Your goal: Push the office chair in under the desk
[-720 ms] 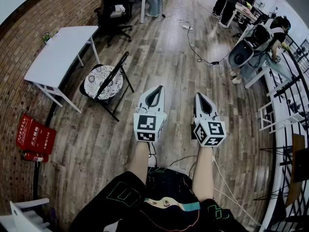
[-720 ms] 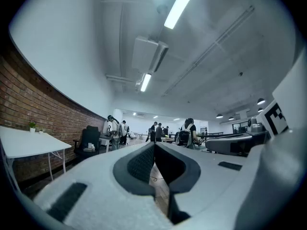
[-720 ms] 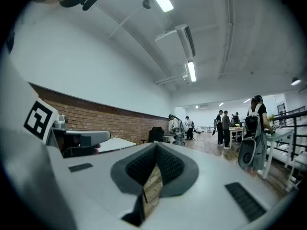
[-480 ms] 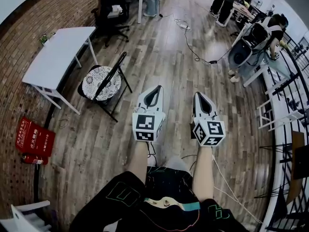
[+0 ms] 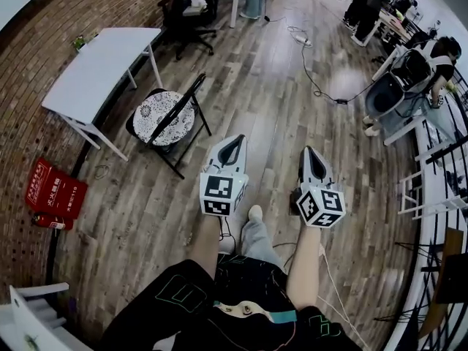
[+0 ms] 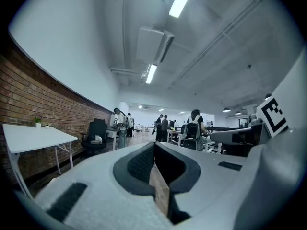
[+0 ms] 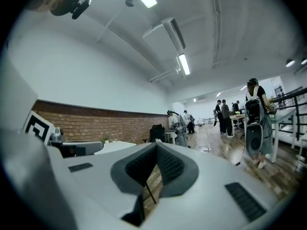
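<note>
Beyond folding chair (image 5: pixel 164 116) stands white desk (image 5: pixel 95 72); left gripper (image 5: pixel 235 139) nearer chair than right gripper (image 5: pixel 310 152); both pressed together, empty.

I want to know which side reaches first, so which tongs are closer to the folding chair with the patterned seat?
Left. In the head view the left tongs hang just right of the folding chair, not touching it; the right tongs are farther right, beyond the left ones.

I count, head view: grippers 2, left gripper (image 5: pixel 235 142) and right gripper (image 5: pixel 311 154) | white desk (image 5: pixel 99 68) 1 | folding chair (image 5: pixel 162 115) 1 | black office chair (image 5: pixel 183 13) 1 | red box (image 5: pixel 55 191) 1 | people in the background (image 5: pixel 368 2) at least 3, exact count unclear
</note>
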